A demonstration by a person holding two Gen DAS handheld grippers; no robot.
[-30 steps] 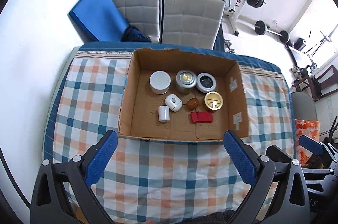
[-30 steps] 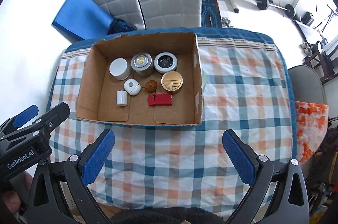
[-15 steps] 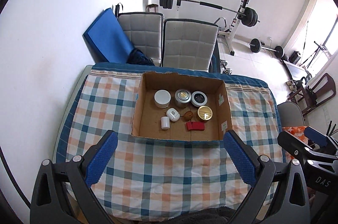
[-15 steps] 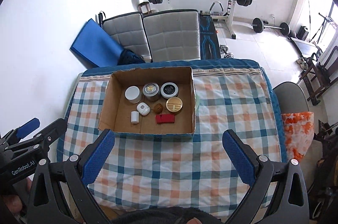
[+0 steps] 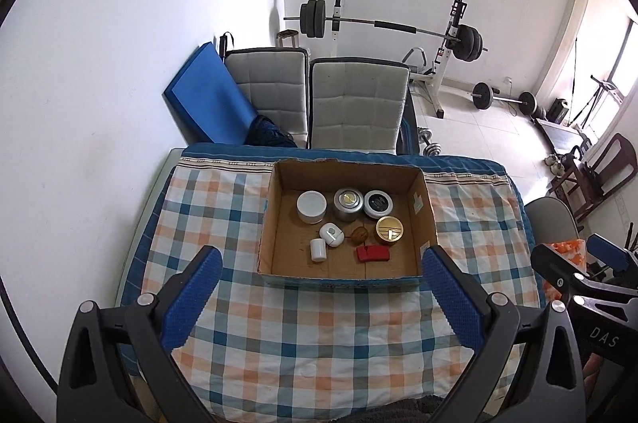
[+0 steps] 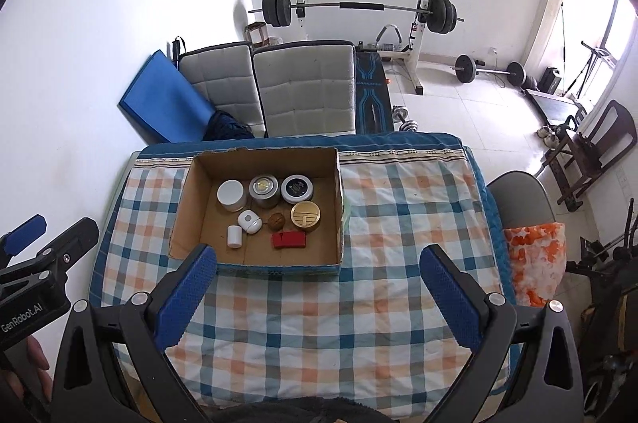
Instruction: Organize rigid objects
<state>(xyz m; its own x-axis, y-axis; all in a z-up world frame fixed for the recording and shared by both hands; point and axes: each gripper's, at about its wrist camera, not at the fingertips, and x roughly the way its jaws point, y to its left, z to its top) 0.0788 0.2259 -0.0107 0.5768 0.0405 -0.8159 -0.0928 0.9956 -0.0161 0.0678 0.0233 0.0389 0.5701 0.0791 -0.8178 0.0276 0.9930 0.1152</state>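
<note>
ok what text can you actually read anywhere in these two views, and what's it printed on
"GenRobot.AI": on the body of the left hand-held gripper, seen at the left edge of the right wrist view.
"DAS": on the body of the right hand-held gripper, in the left wrist view; cut off.
The black-topped tin in the cardboard box: too small to read.

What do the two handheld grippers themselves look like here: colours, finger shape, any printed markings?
Both the left gripper and right gripper have black angular frames with silver screws and blue textured finger pads. White lettering reads "GenRobot.AI" on the left one, "DAS" on the right. No cables or sleeves show.
</note>
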